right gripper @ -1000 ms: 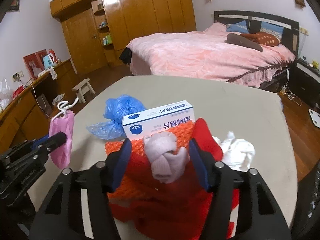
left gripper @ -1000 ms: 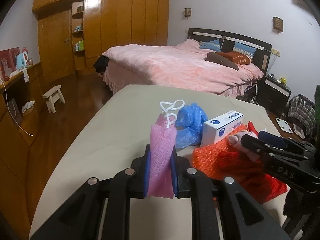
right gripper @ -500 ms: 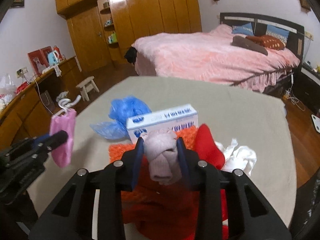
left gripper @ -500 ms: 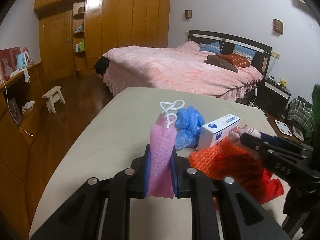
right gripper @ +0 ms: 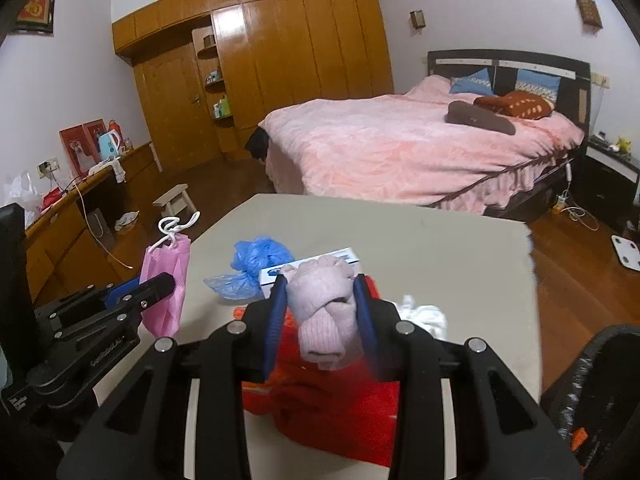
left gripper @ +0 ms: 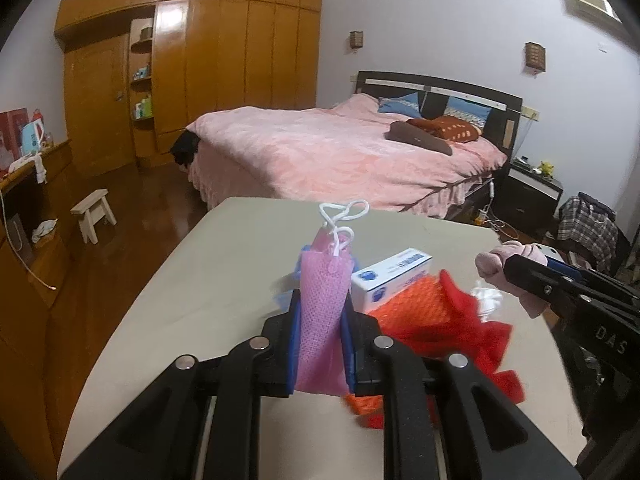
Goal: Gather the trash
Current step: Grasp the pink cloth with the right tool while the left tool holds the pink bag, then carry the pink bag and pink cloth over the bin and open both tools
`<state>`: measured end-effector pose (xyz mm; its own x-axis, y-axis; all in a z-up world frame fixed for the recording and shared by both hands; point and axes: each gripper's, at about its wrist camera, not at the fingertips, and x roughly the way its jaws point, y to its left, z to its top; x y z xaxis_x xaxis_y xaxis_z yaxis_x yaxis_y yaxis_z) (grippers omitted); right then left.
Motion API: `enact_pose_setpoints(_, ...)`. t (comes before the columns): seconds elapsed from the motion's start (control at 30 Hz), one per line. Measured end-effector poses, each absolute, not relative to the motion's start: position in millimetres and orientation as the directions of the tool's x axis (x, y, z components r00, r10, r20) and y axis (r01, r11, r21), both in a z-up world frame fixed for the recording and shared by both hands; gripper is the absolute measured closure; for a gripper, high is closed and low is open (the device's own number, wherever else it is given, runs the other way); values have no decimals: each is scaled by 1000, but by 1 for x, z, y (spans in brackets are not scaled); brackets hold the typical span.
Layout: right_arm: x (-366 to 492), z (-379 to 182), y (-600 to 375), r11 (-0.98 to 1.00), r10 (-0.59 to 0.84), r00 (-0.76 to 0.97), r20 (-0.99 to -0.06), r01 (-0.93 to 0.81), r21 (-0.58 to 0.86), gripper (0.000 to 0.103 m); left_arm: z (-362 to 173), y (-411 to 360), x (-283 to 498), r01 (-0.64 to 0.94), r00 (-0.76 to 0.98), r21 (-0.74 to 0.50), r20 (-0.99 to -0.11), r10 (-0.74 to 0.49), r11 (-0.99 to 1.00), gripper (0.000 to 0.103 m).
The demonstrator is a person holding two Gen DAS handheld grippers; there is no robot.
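- While both hold loads, the left hand-held gripper [left gripper: 320,344] clamps an upright pink mesh bag [left gripper: 323,300].
- Right hand-held gripper [right gripper: 320,312] grips a rolled sock [right gripper: 324,312] above the worktop [right gripper: 440,248], right of the bag.

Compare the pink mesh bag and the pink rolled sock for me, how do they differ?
The pink mesh bag is bright pink open netting with a white drawstring; the pink rolled sock is pale, fuzzy knit with no cord. The bag hangs flat; the sock is a knotted lump. Each is clamped in a gripper: left, right.
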<state>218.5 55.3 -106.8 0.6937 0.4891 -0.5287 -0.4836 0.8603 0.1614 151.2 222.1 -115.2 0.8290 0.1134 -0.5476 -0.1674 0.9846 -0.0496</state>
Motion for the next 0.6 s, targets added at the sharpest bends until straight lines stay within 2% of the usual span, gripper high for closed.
enact_pose_setpoints(0.6,177,-79,-58,940,341,804,-487,-302,160,70,-90,117,156,49,853,-77,-516,-82,996,85)
